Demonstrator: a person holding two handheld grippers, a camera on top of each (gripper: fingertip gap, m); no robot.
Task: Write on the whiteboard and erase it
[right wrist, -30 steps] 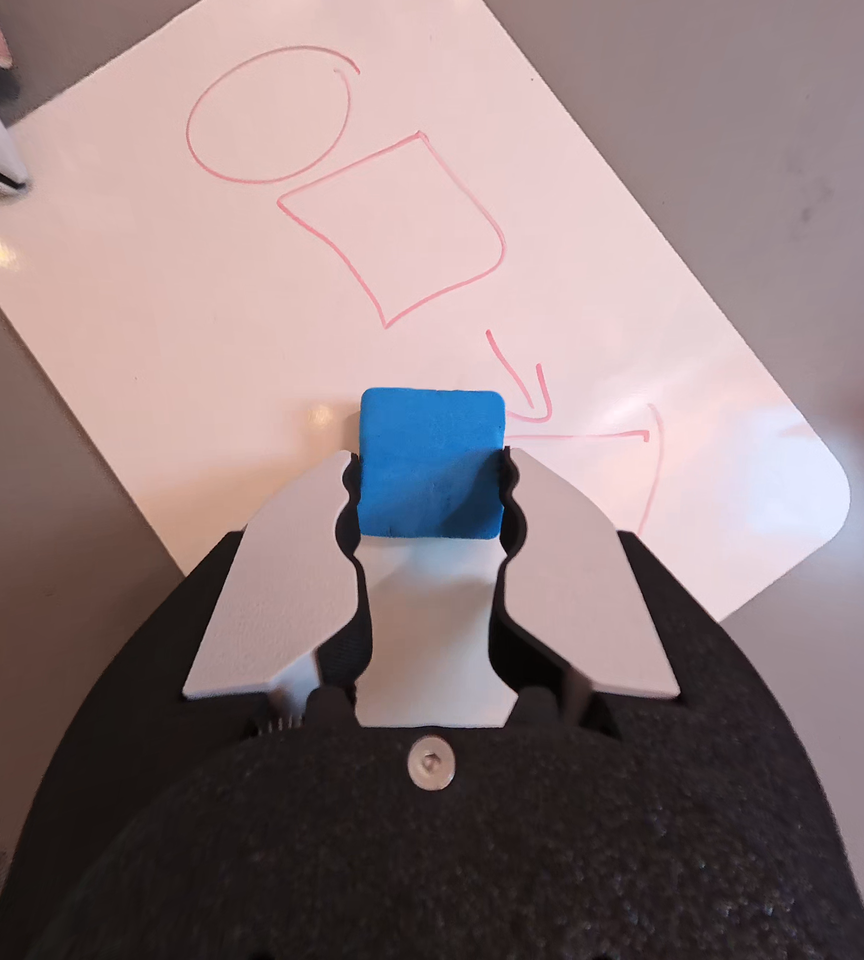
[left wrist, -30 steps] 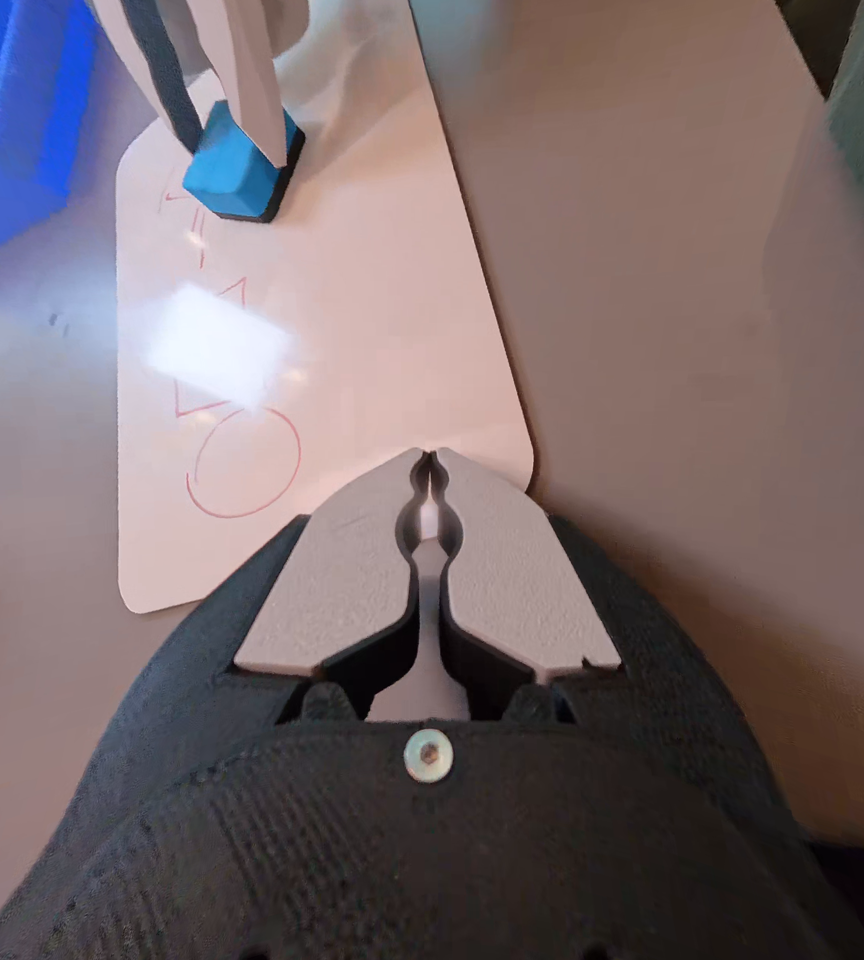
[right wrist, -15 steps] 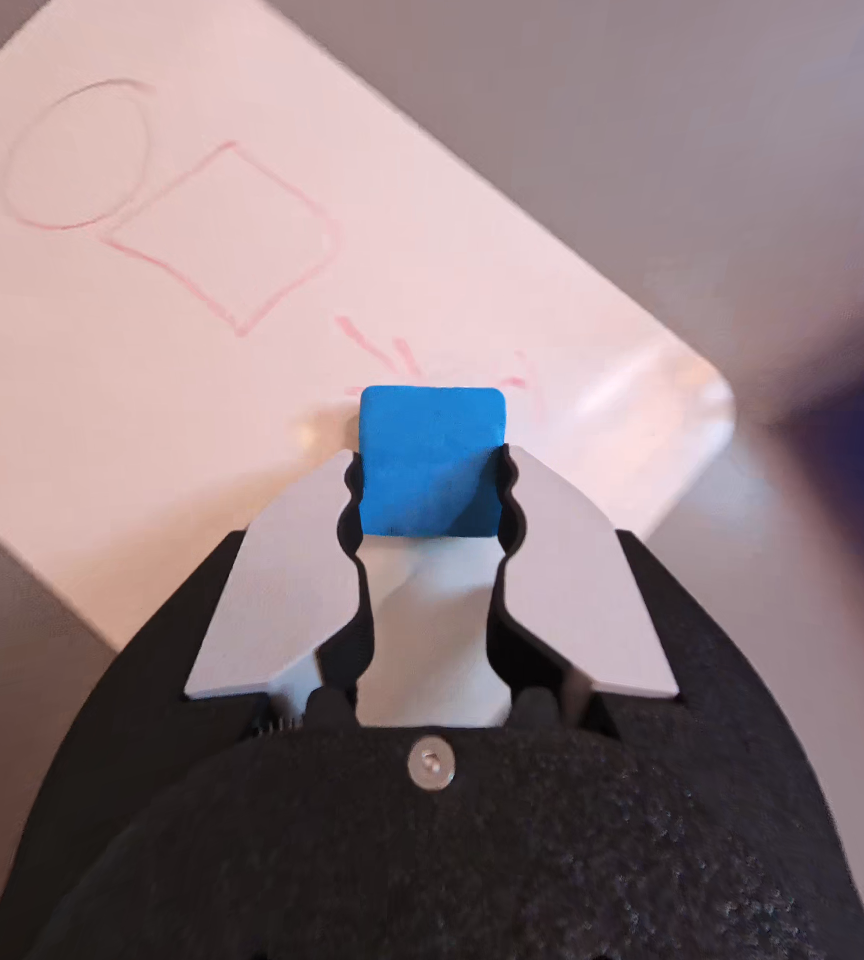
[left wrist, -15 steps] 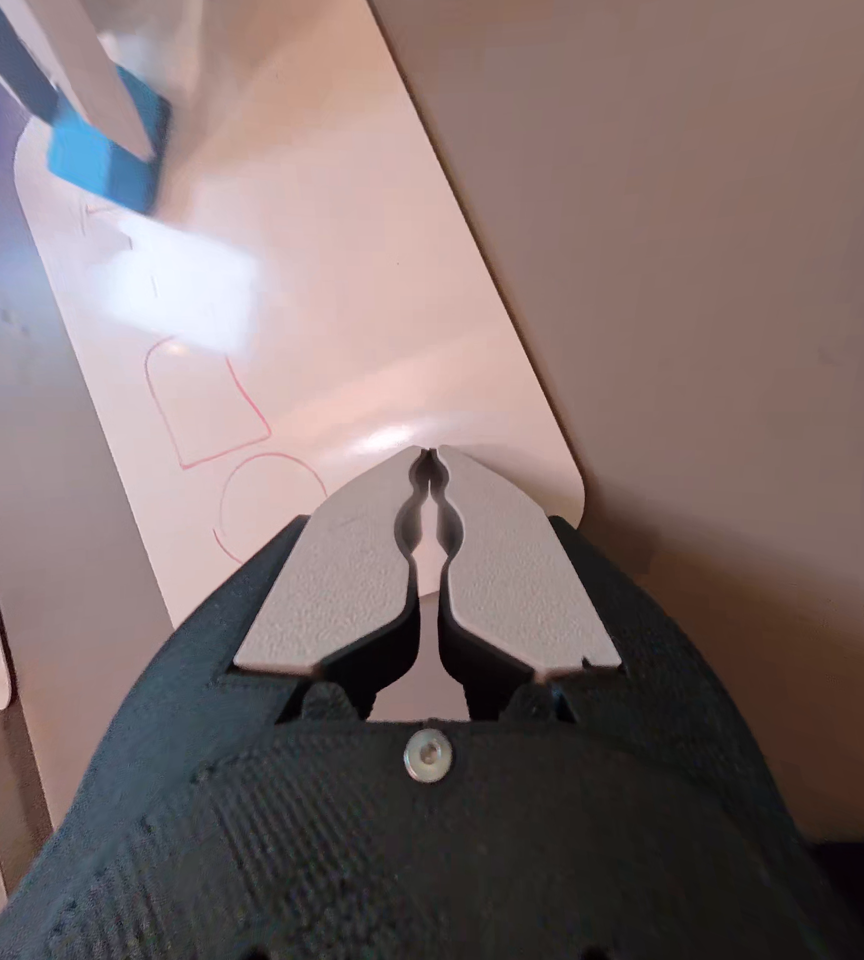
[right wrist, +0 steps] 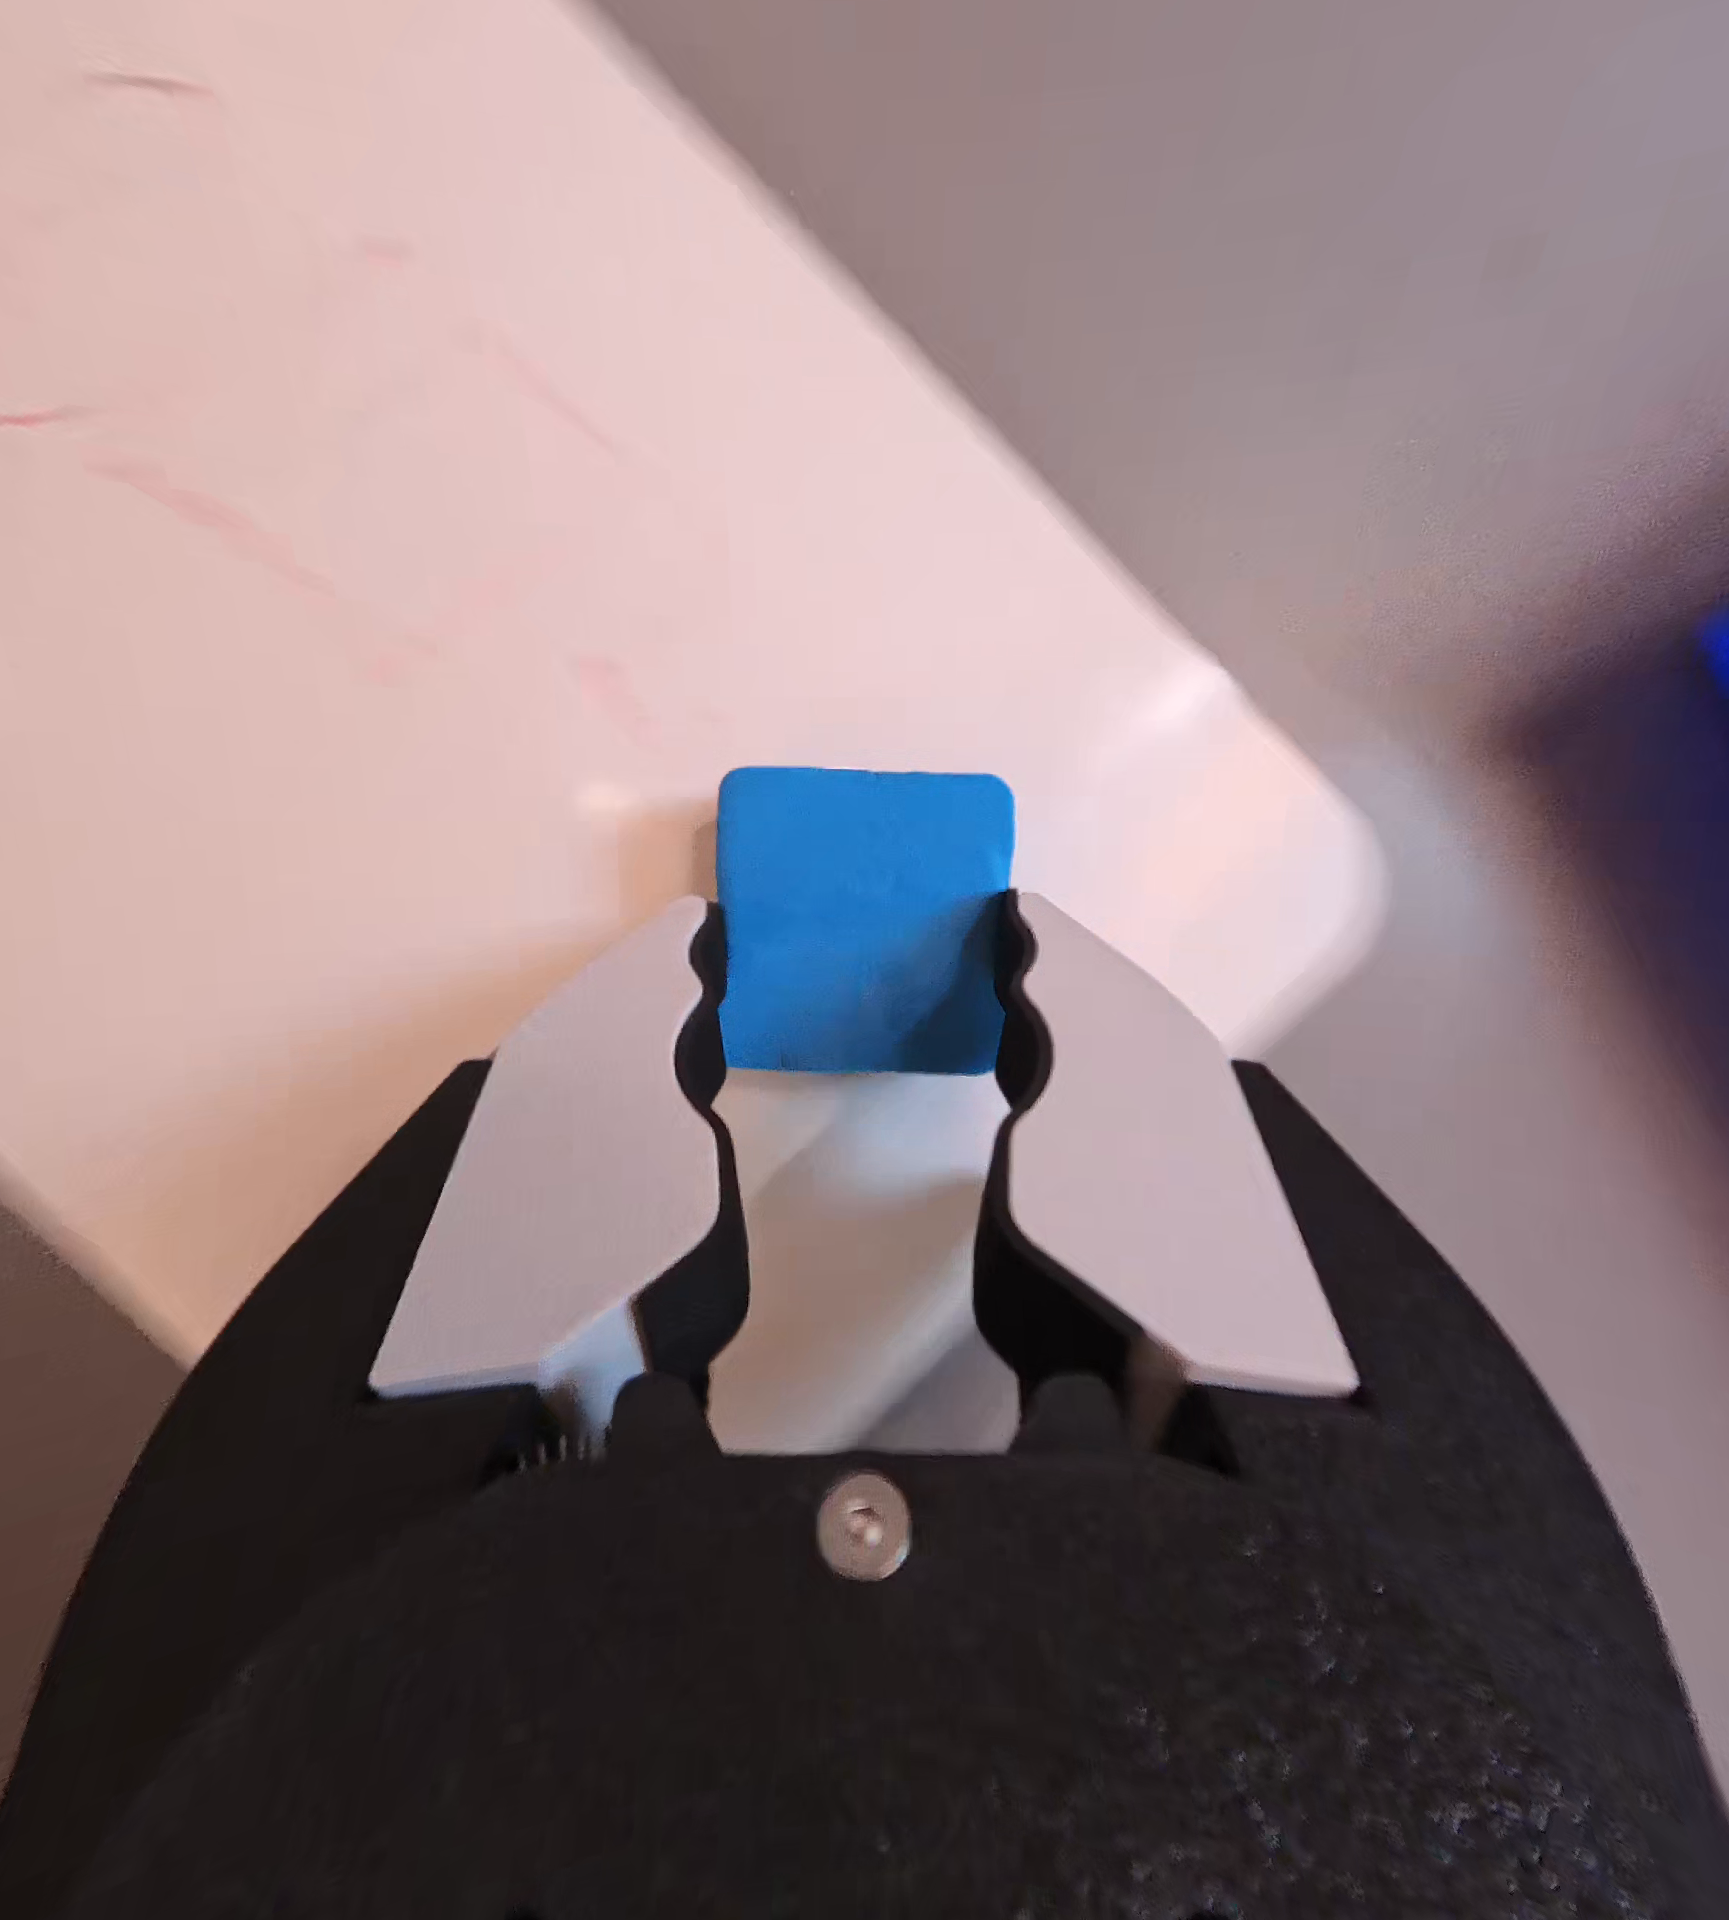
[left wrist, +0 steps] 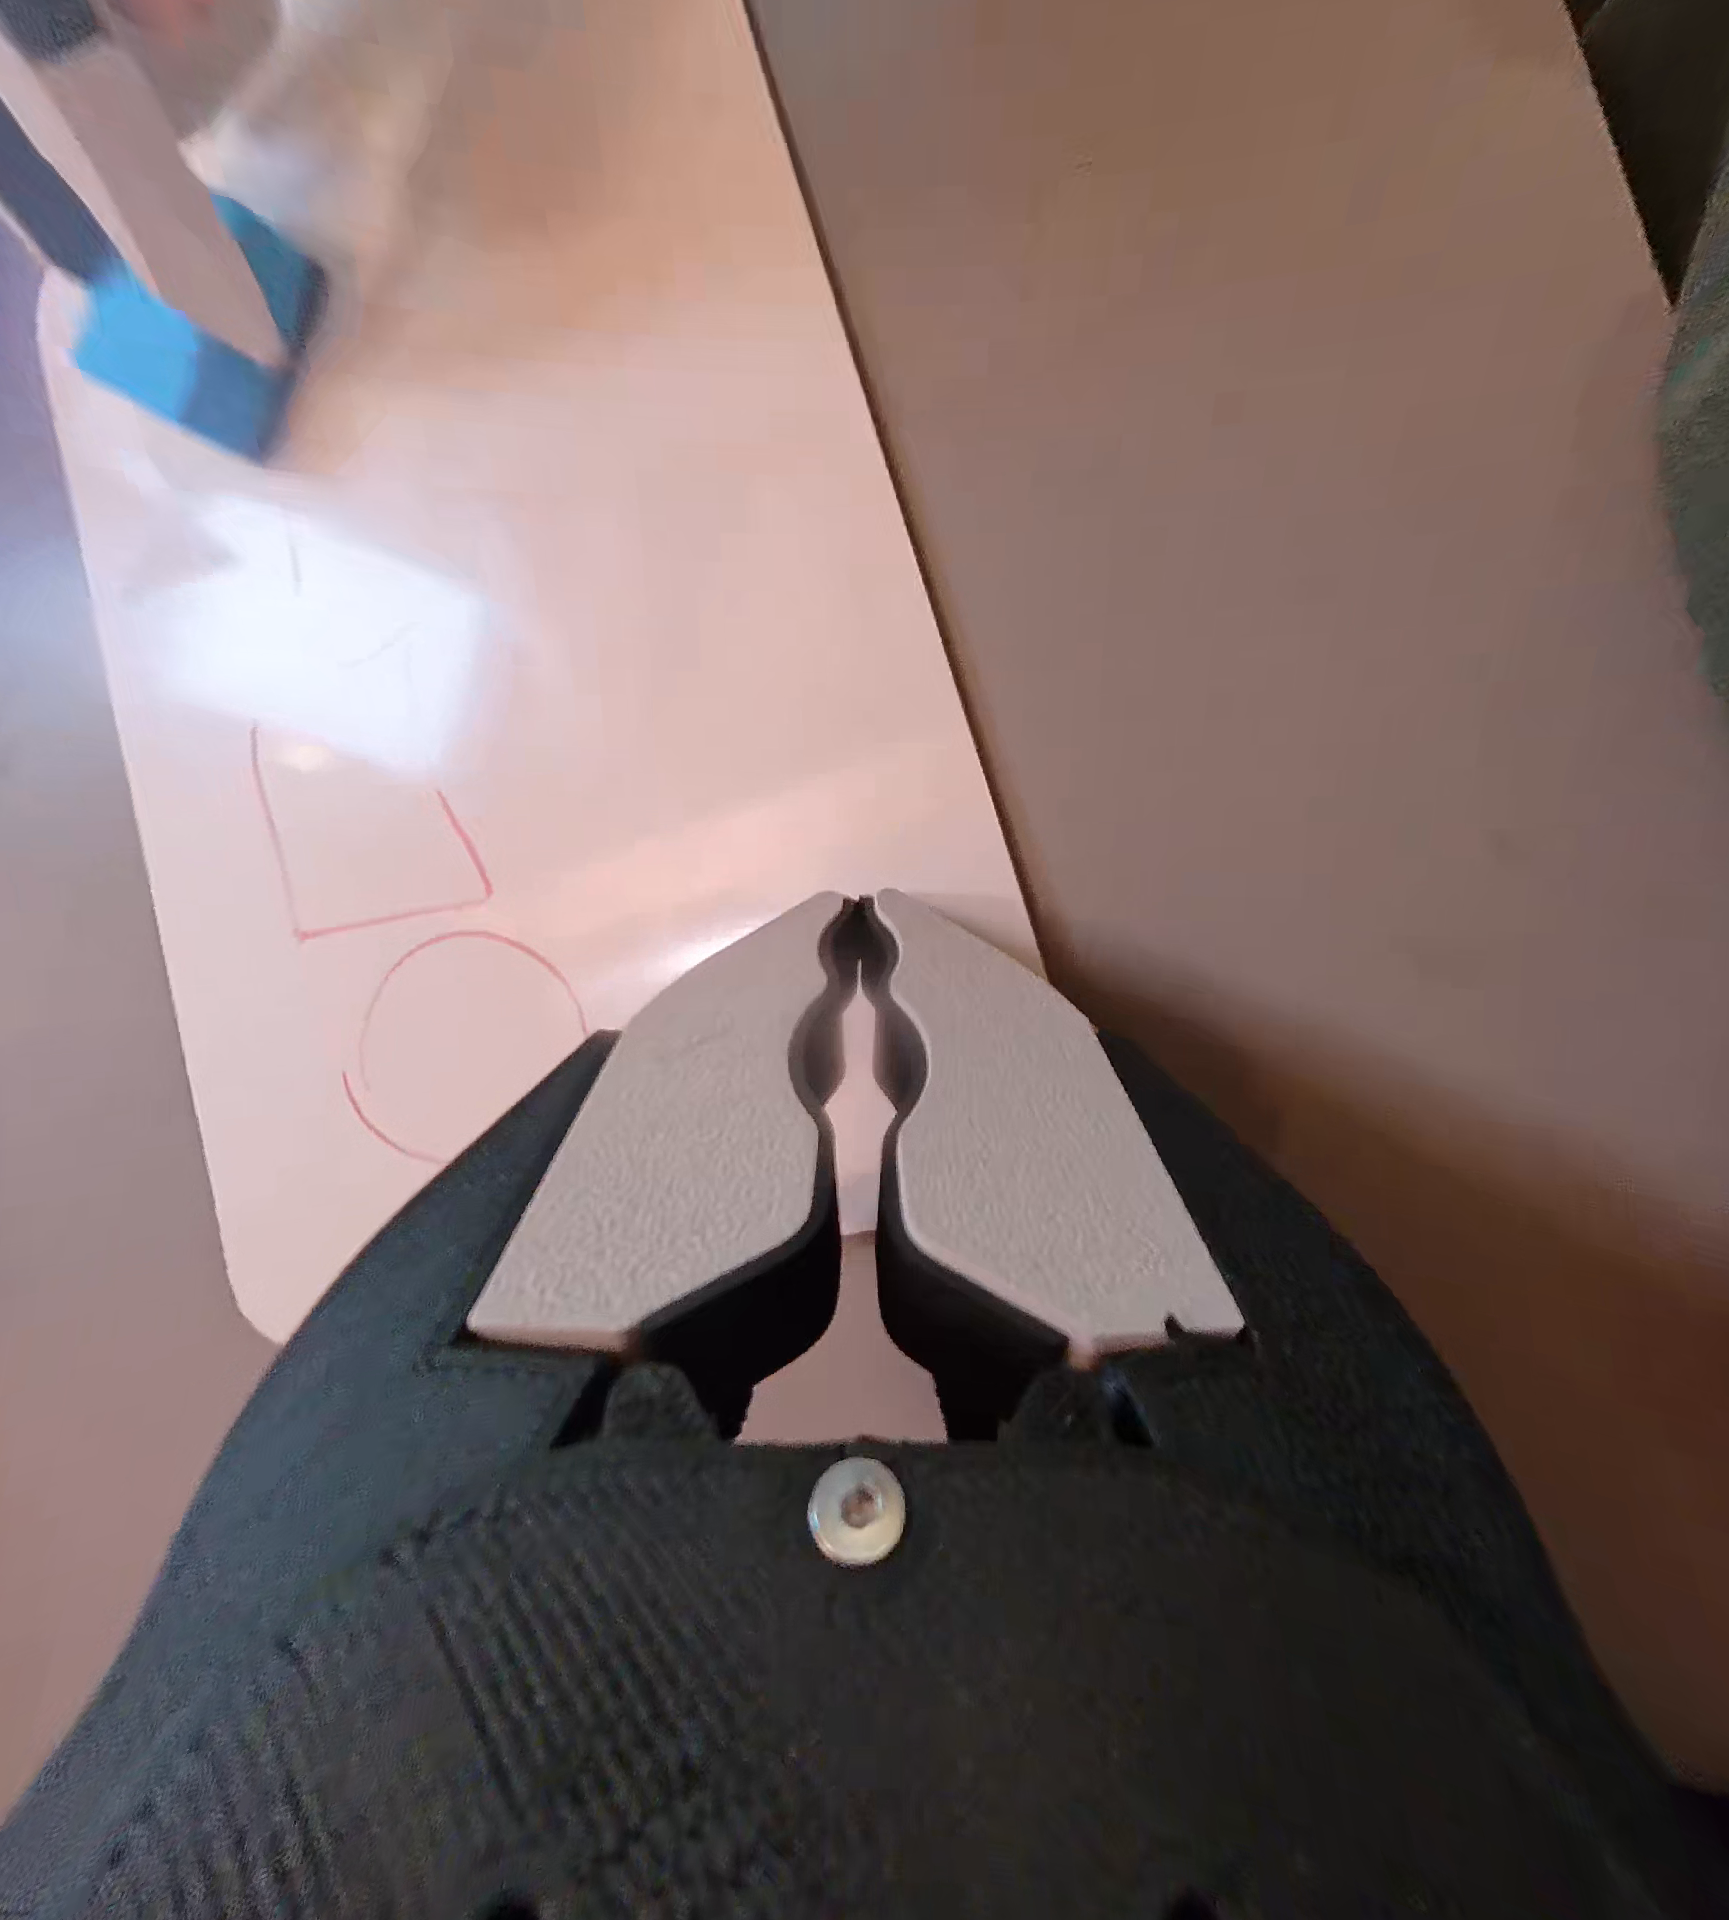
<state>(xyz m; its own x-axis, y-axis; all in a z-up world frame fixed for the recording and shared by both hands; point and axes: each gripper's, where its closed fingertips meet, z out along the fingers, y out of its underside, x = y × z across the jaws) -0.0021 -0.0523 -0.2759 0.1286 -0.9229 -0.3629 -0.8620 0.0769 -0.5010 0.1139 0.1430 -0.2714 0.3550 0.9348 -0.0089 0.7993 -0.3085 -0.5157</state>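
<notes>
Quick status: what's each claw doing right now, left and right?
Left claw: closed, nothing held.
Right claw: closed on the blue eraser, on the whiteboard.

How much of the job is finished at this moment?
Writing looks done. The right gripper holds the blue eraser on the whiteboard; marks at that end look mostly wiped. The red square and circle remain. The left gripper is shut.

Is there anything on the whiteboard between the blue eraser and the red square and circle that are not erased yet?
Nothing visible: bare whiteboard lies between the eraser and the square and circle.
</notes>
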